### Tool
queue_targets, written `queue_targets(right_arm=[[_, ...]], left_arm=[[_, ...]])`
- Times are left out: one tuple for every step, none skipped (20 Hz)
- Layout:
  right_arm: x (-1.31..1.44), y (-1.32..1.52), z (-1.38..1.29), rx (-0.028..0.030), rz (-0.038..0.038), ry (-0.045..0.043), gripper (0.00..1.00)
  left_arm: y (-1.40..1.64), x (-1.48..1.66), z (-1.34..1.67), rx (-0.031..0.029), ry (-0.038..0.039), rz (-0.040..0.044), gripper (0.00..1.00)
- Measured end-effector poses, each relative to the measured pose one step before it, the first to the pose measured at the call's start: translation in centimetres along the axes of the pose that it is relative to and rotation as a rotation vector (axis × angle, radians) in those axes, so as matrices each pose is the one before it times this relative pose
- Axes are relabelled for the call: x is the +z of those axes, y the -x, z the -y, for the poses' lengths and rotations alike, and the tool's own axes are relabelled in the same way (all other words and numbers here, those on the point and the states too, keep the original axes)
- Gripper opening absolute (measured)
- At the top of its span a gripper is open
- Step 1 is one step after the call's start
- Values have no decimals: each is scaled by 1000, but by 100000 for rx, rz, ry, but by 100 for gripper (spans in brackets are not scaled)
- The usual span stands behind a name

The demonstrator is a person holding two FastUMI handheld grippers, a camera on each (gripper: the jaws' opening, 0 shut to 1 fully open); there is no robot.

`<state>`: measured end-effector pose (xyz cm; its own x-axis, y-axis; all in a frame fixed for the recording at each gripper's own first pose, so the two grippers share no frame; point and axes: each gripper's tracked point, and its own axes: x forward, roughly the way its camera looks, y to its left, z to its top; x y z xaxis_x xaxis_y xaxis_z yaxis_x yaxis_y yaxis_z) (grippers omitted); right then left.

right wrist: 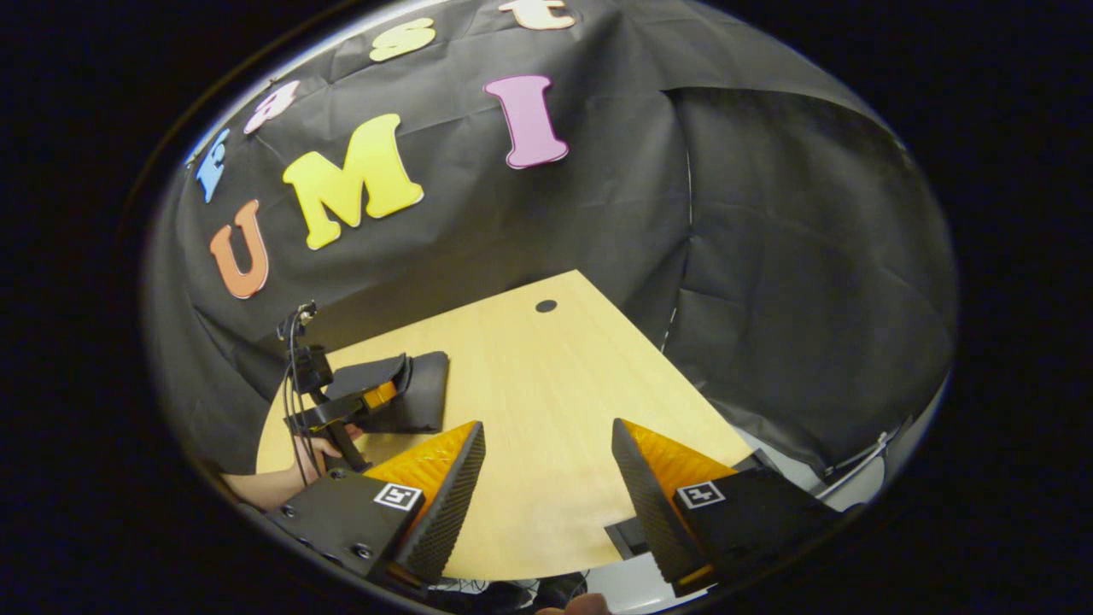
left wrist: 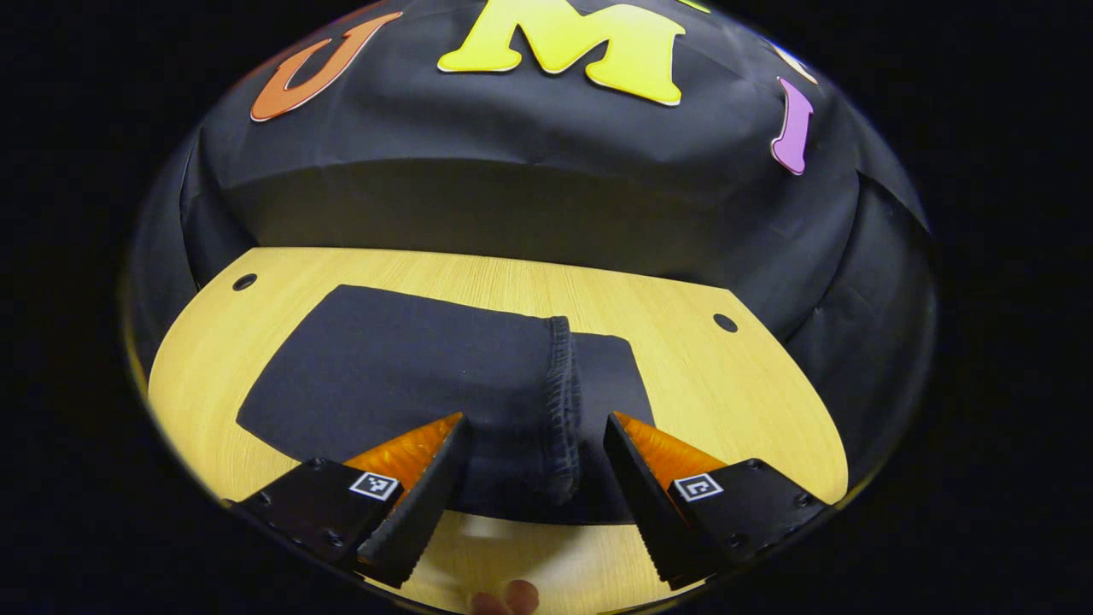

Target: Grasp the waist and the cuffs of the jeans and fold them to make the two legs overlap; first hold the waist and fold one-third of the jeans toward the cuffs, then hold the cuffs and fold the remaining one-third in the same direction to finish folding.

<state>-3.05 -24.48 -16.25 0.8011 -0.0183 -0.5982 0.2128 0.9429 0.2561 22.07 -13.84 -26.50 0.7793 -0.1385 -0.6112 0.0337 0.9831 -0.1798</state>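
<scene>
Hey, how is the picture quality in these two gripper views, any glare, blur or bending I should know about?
Left gripper view: sharp and evenly lit, the dark folded jeans read almost as a flat patch, only the stitched hem shows texture; the light wooden table bows from fisheye. Right gripper view: tilted, table edges curve, the left gripper at the jeans is small and low in detail; no strong glare.

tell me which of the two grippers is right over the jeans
The left gripper: its open fingers straddle the hemmed cuff edge of the folded jeans. The right gripper, also open, hangs over bare wooden table, well off to the side of them.
</scene>
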Motion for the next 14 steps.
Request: queue_targets(right_arm=[[-1, -2, -203, 741, 303, 497, 92], [179, 35, -336, 947, 543, 882, 92], [116, -99, -469, 529, 666, 1493, 90], [416, -173, -645, 1262, 1474, 1400, 92], [610, -202, -854, 1051, 1849, 2046, 89], [851, -268, -1125, 1745, 2360, 1977, 90], [1045, -379, -1295, 1874, 2598, 2016, 93], [1023, -660, -1235, 1409, 2992, 2286, 93], [1354, -624, -1382, 1807, 3678, 2097, 93], [1320, -728, -1602, 1983, 3231, 2131, 93], [1351, -796, -1769, 2508, 3339, 1544, 90], [1397, -818, -1800, 2029, 3233, 1499, 90], [2120, -696, -2771, 3619, 5099, 1731, 90], [1119, -343, -1367, 503, 3086, 1698, 93]], left_arm=[[257, 470, 97, -32, -459, 1045, 100], [572, 648, 61, -263, -307, 1155, 100], [1161, 1052, 121, -995, -108, 2293, 100], [1327, 1502, -213, -218, -492, 3157, 100], [1532, 1976, -521, -52, -562, 3941, 100], [1612, 2366, -827, 379, -578, 4576, 100], [1415, 2519, -879, 271, -413, 4422, 100], [1321, 2329, -889, -154, -732, 3987, 100], [1361, 2283, -759, 474, -1695, 4704, 100], [1272, 2429, -1161, 1366, -2859, 4322, 99], [996, 2436, -1132, 1465, -2877, 4728, 99], [1071, 2189, -1134, 1481, -1809, 4108, 99], [1518, 2422, -999, 1272, 558, 3358, 98], [1622, 1224, -708, 1005, -272, 1731, 98]])
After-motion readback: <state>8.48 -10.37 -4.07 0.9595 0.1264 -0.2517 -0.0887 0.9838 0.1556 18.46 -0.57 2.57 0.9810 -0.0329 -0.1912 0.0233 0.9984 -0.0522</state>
